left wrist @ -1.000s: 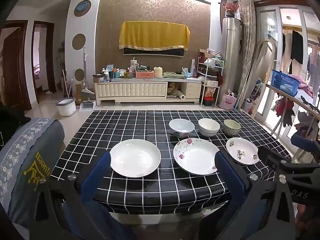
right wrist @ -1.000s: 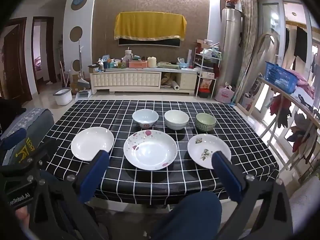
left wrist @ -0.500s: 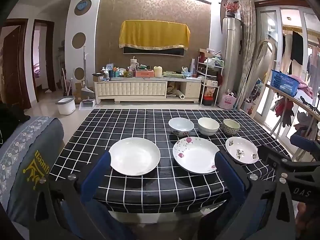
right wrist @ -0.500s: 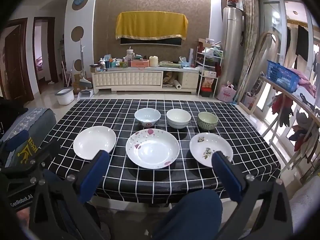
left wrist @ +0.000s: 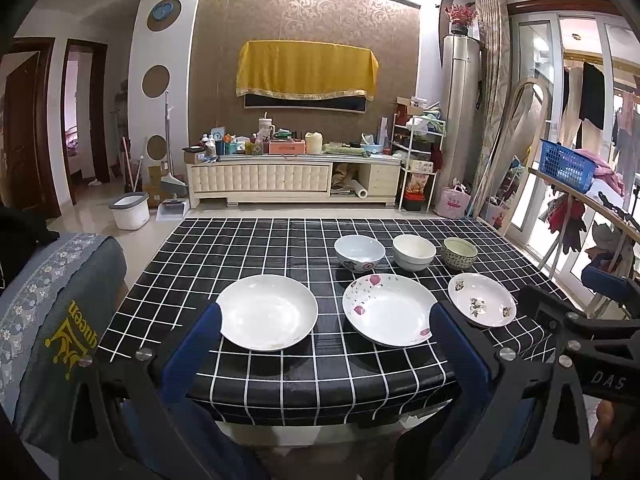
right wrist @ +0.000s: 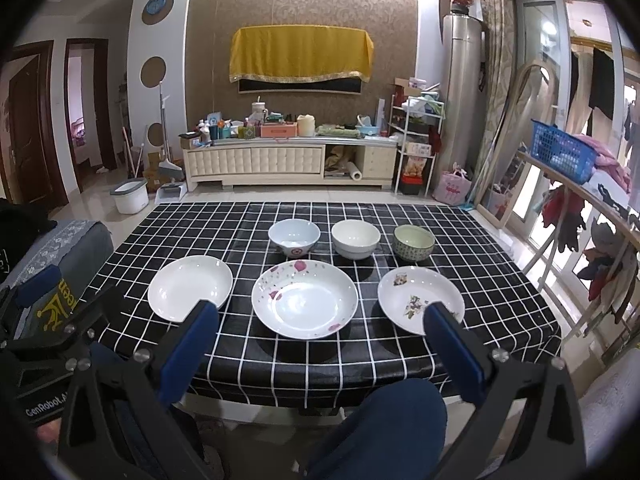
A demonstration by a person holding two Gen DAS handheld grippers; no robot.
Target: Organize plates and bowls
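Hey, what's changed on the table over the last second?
Almost nothing. Both open grippers, left and right, drifted slightly, gripping nothing. The three plates, such as the plain white plate, and three bowls, such as the green bowl, stayed put.

Tablecloth [right wrist: 320, 360]: black with white grid, slick and faintly glossy, appeared to be oilcloth or vinyl. Plain white plate [right wrist: 190, 288], petal-print plate [right wrist: 306, 300], floral plate [right wrist: 420, 296] and three bowls [right wrist: 294, 236] [right wrist: 355, 238] [right wrist: 413, 242]: glazed ceramic, smooth and shiny. Gripper fingers [left wrist: 196, 352]: matt blue padding on matt black plastic frames with bright metal screws.
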